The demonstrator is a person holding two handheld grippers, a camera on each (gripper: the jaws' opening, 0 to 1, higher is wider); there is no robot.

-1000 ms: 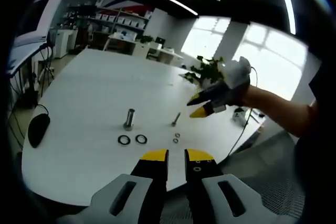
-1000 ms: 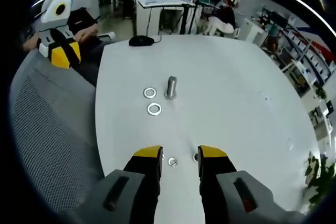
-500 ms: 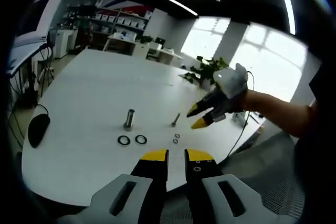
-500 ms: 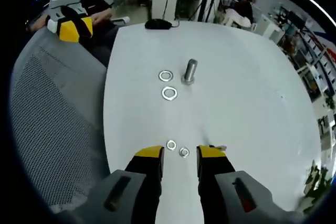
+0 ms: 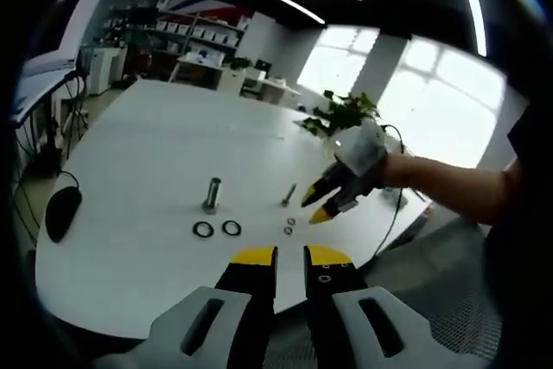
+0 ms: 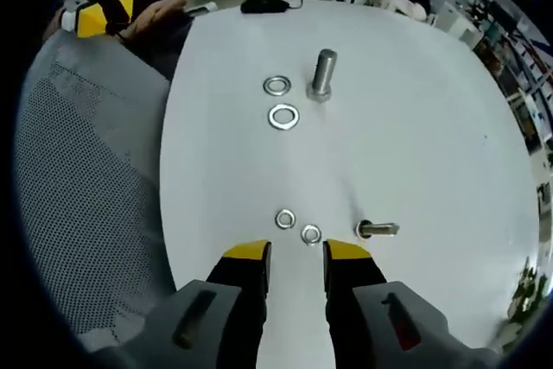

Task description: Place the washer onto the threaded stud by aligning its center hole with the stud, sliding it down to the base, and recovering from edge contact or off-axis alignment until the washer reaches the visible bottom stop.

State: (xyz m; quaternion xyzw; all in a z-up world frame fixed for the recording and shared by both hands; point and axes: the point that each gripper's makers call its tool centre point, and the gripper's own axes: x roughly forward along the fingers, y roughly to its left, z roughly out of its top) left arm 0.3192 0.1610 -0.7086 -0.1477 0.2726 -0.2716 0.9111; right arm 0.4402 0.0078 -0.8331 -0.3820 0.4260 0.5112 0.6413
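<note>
Jaws apart; small stud (image 6: 377, 230) lies sideways.

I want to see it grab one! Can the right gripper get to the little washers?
Probably yes. The right gripper is open, and the two small washers lie flat on the white table just ahead of its fingers, with nothing between.

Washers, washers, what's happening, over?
Right gripper open, hovering above two small washers. Left gripper open, empty. Small stud bare. Nothing blocking.
</note>
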